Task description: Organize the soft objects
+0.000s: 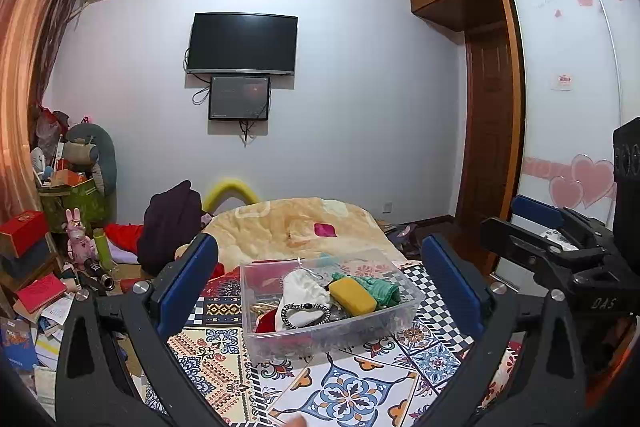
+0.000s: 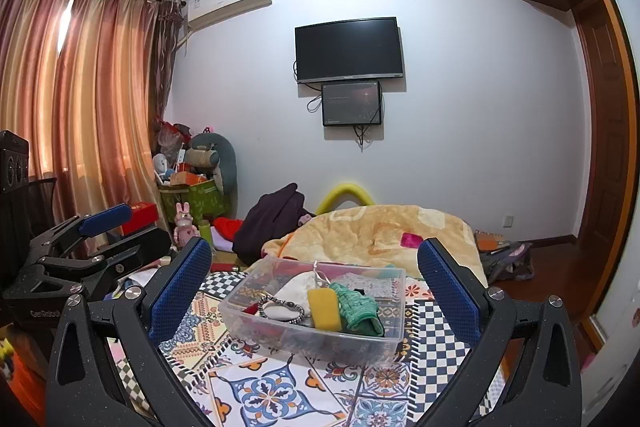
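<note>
A: Risk here?

B: Clear bin (image 1: pixel 328 323) is light; snagging the bead bracelet (image 1: pixel 306 315) while reaching for the yellow sponge (image 1: pixel 352 295) could drag the bin along the patterned cloth (image 1: pixel 352 395).

A: Grippers?

B: My left gripper (image 1: pixel 320 291) and right gripper (image 2: pixel 316 287) both released, holding nothing. Bin sits ahead between each pair of fingers, apart from them.

We've got the bin (image 1: pixel 332 311) sitting on the patterned cloth (image 1: pixel 352 391). In the bin, the sponge (image 1: pixel 352 295) lies between the pouch (image 1: pixel 302 291) on its left and the knitted cloth (image 1: pixel 378 287) on its right; the blanket (image 1: pixel 296 225) lies behind the bin.
</note>
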`<state>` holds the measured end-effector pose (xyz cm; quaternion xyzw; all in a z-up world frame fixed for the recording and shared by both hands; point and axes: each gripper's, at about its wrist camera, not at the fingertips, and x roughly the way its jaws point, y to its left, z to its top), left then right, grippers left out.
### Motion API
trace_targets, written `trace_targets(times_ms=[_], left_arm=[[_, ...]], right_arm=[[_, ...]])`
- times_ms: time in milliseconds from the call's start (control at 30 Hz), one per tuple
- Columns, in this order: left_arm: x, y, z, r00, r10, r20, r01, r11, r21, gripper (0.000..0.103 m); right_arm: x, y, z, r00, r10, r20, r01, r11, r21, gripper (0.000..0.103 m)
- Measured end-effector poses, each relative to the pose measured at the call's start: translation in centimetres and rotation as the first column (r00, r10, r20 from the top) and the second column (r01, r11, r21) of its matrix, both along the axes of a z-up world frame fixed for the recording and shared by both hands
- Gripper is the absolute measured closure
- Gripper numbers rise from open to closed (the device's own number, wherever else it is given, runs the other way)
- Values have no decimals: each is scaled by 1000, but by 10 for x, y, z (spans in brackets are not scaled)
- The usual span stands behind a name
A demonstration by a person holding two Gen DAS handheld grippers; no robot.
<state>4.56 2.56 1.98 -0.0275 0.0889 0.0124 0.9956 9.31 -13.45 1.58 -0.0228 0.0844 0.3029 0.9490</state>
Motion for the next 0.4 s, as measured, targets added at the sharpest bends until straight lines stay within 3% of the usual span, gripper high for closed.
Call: trace_targets(times_ms=[400], left_arm=[[0, -1, 0, 1000, -6, -7, 6, 1000, 5, 0]], right_arm=[[1, 2, -2, 1000, 1, -5, -1, 1000, -11, 0]])
